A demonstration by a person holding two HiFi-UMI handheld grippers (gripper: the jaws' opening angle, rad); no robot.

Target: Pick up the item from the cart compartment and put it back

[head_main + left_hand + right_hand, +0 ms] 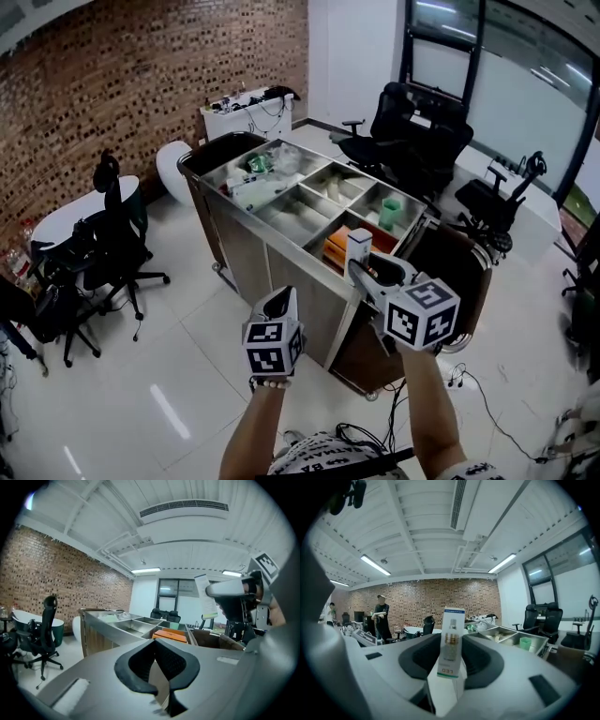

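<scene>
A steel cart [272, 246] with several open compartments stands in front of me. My right gripper [361, 267] hangs over the cart's near right end, shut on a tall white LED bulb box [358, 246] held upright. In the right gripper view the box [451, 639] stands between the black pads [485, 660] of the right gripper [451, 656]. My left gripper [281, 298] hovers below the cart's near side, its jaws together and nothing in them. The left gripper view has its pads [136, 667] meeting, with the right gripper [234, 590] and the box [204, 597] at upper right.
An orange pack [336, 246] and a green cup [391, 211] lie in near compartments, and bags [267, 169] lie at the far end. A dark bin [450, 258] hangs on the cart's right end. Black office chairs [112, 253] [412, 131] stand around. A person [380, 616] stands far off.
</scene>
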